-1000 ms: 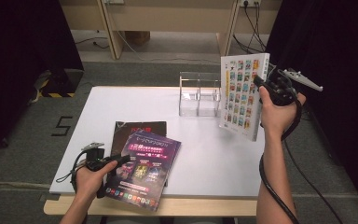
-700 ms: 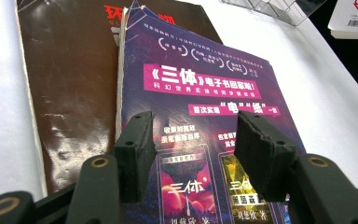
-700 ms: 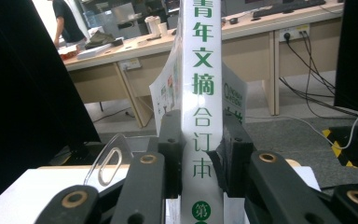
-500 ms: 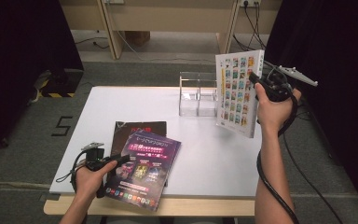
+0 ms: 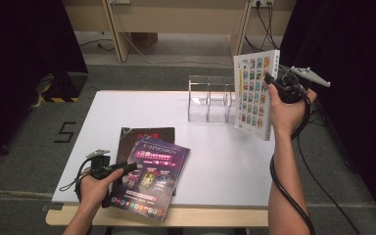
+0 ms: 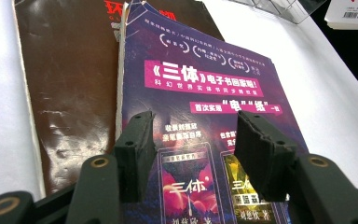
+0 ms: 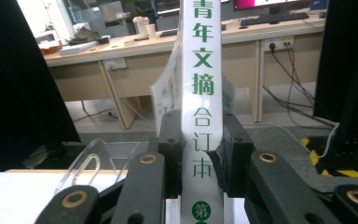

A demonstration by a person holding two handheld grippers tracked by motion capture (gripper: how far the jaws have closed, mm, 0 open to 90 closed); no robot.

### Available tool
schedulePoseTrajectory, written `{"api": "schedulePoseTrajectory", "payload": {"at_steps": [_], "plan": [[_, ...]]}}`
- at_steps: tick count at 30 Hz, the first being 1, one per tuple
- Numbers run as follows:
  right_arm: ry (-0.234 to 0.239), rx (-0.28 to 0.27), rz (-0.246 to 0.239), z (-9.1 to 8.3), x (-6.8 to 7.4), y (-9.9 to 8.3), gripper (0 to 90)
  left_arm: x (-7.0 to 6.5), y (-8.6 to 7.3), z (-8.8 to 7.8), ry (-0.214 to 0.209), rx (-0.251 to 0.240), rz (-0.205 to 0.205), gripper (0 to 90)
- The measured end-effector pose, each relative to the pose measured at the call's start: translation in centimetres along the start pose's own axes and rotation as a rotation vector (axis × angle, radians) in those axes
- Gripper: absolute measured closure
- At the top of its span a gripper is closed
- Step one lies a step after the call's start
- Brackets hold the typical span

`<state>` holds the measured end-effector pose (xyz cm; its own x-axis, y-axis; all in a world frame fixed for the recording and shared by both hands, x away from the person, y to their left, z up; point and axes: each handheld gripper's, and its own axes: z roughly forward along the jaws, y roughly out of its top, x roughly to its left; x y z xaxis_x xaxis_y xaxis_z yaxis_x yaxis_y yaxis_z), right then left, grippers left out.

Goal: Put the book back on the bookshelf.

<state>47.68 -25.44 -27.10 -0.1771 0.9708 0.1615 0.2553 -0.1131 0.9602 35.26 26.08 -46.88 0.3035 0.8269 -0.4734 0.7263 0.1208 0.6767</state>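
**Above the table's right edge: book held upright**

Beside the clear rack (image 5: 209, 98), the white book (image 5: 254, 93) hangs upright off the table (image 5: 225, 161), its spine clamped in the right gripper (image 7: 200, 140). Step, as I judge it: carrying book to rack. Next: align spine with a slot, lower. Left gripper (image 6: 193, 140) rests with jaws apart over the purple book (image 5: 152, 171), gripping nothing.

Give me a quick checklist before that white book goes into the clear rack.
1. Right gripper clamped on the white book at its spine: ok.
2. Book upright: ok.
3. Clear rack slots free: ok.
4. Book lined up over a slot: not ok, it hangs right of the rack.
5. Left gripper off the purple book: ok, jaws open.
6. Slot wide enough for the book: cannot tell.
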Motion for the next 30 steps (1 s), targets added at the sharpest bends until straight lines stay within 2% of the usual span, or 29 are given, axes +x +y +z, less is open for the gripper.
{"api": "schedulePoseTrajectory", "payload": {"at_steps": [10,24,30], "plan": [[-0.004,0.007,-0.007,0.9,0.1,-0.3,74.3,0.0,-0.1,0.0,-0.001,0.004,0.002,46.6],[-0.021,-0.008,0.006,1.7,0.3,-0.4,74.3,0.1,-0.1,0.0,0.000,0.003,-0.002,46.6],[-0.034,-0.008,0.032,2.2,0.1,-0.4,74.3,0.1,-0.1,0.2,0.002,0.006,-0.007,46.6]]}}
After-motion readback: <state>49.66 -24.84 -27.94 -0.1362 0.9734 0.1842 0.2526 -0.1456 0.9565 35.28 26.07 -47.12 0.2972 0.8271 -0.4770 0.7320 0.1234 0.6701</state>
